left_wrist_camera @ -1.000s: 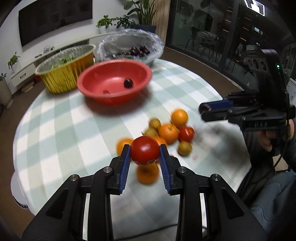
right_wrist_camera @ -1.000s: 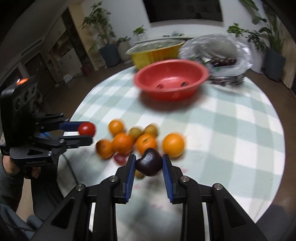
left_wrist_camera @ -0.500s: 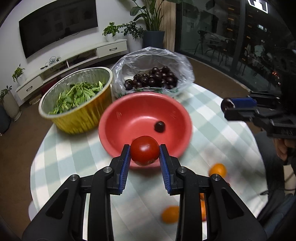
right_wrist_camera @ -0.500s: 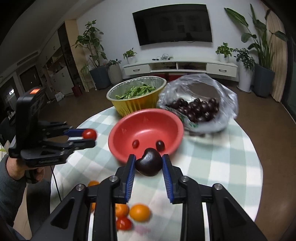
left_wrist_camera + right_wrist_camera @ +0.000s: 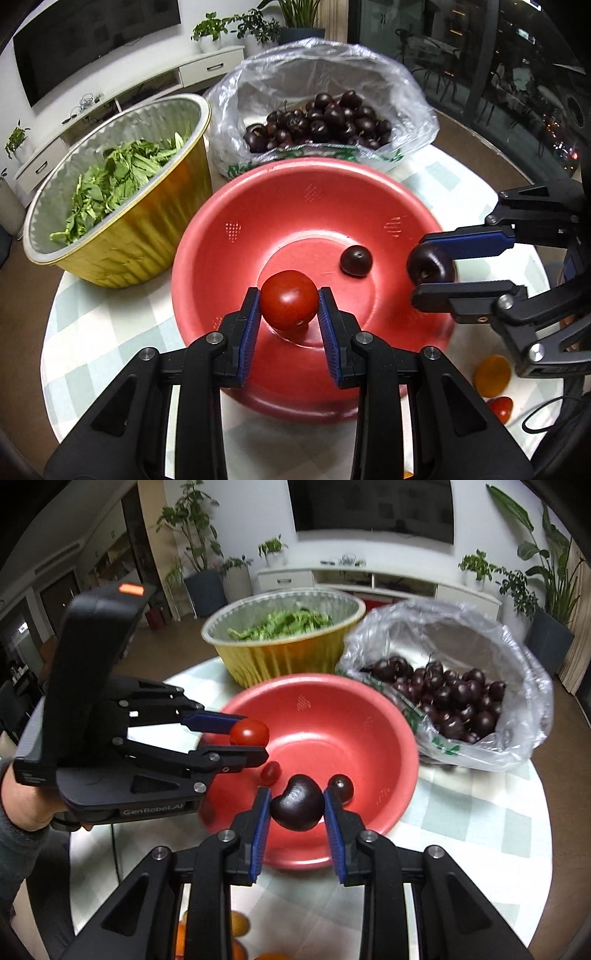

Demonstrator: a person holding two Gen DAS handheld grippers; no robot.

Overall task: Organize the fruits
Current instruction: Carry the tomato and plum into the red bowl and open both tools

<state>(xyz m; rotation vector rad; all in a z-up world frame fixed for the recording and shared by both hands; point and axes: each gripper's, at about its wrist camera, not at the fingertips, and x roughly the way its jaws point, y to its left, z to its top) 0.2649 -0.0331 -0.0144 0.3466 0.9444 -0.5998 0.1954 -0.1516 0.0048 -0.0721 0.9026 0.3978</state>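
So I'm holding a tomato [image 5: 289, 300] pinched in my left claw [image 5: 289, 314] over the red bowl [image 5: 258, 236], and my right claw [image 5: 297, 812] is gripping a dark cherry [image 5: 297, 807] over the same bowl's near side. One cherry [image 5: 355, 260] and a small tomato [image 5: 270, 772] are sitting inside already. Oranges [image 5: 492, 374] are waiting near the table's near edge.

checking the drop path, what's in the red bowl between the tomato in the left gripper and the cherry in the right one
In the left wrist view, one loose dark cherry lies on the red bowl floor between the held tomato and the held cherry; otherwise bare bowl.
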